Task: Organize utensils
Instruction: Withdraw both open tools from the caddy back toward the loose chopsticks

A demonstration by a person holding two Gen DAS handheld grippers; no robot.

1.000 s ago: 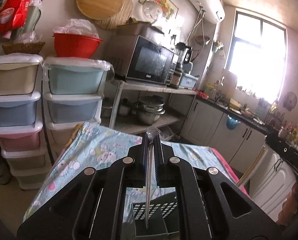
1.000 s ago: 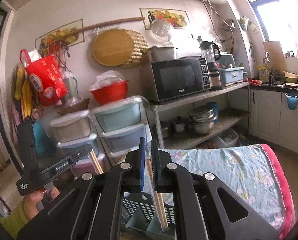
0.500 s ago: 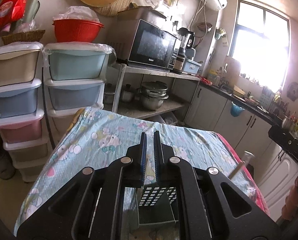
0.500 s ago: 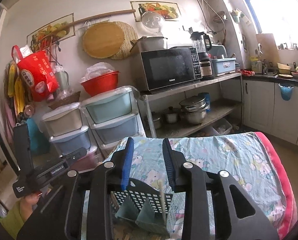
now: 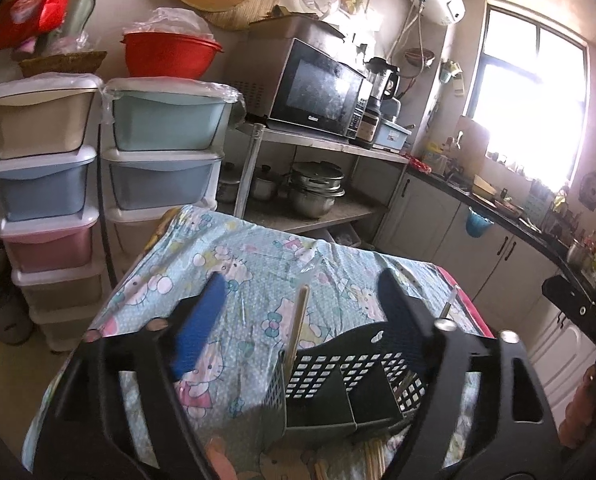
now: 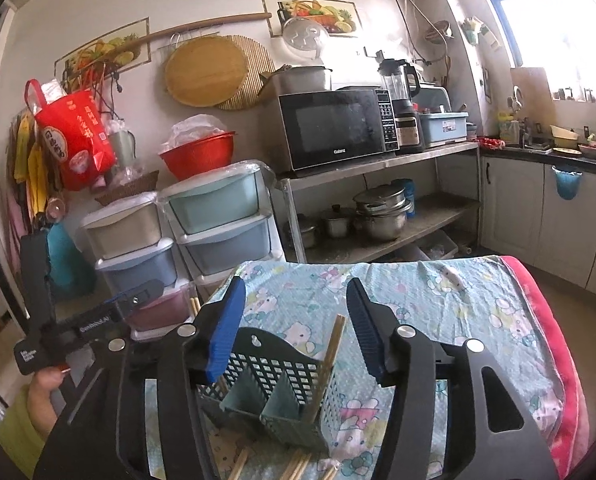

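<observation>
While both sets of jaws are spreading with nothing pinched between them, the left gripper [image 5: 302,312] and right gripper [image 6: 293,320] hover over the perforated utensil caddy [image 6: 273,392] on the cloth-covered surface [image 6: 438,300], where chopsticks [image 6: 330,356] lean upright in a compartment.

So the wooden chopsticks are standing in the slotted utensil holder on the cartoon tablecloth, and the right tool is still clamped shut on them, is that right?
Not quite. The right tool is not clamped: its jaws are opening and stand clear of the chopsticks, as the right wrist view shows. The chopsticks do stand in the slotted utensil holder on the cartoon tablecloth.
</observation>
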